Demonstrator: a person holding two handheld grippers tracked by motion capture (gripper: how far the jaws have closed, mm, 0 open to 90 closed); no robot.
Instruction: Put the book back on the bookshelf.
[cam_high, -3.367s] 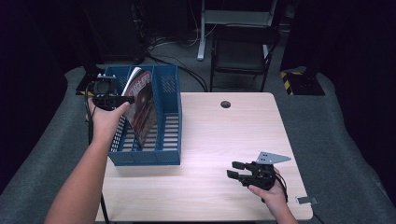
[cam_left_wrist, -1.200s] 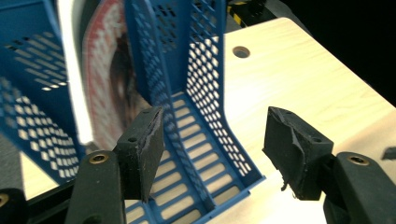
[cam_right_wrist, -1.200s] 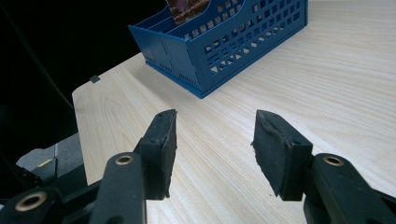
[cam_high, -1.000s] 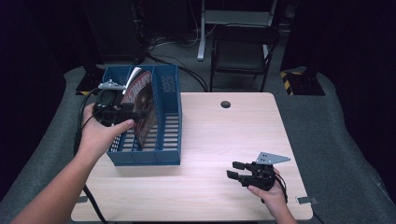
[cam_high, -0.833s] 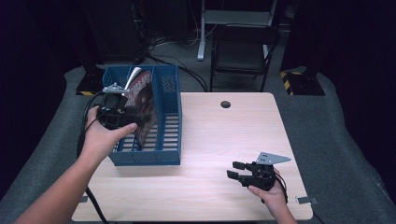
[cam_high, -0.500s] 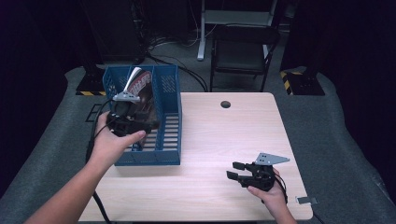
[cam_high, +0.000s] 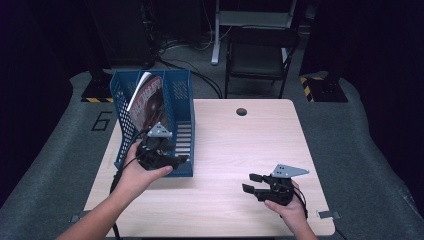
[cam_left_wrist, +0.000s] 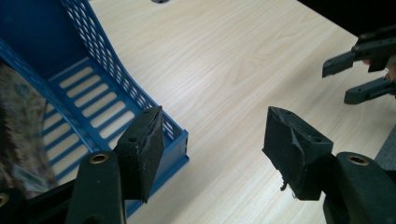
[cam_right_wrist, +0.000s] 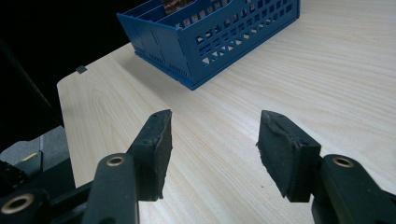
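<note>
While the left gripper (cam_high: 172, 159) sits at the near end of the blue rack (cam_high: 182, 107), its jaws are wide apart with nothing between them. In the left gripper view one jaw hangs over the rack's near corner and the other over bare table (cam_left_wrist: 243, 70). A magazine (cam_high: 146, 102) leans inside the rack, by the table's left edge. The rack's wall and the hand hide its lower part, so its cover is hard to read. Near the table's front right corner, the right gripper (cam_high: 252, 183) rests low. Its jaws have just been opening and hold nothing. Dark floor surrounds the table.
</note>
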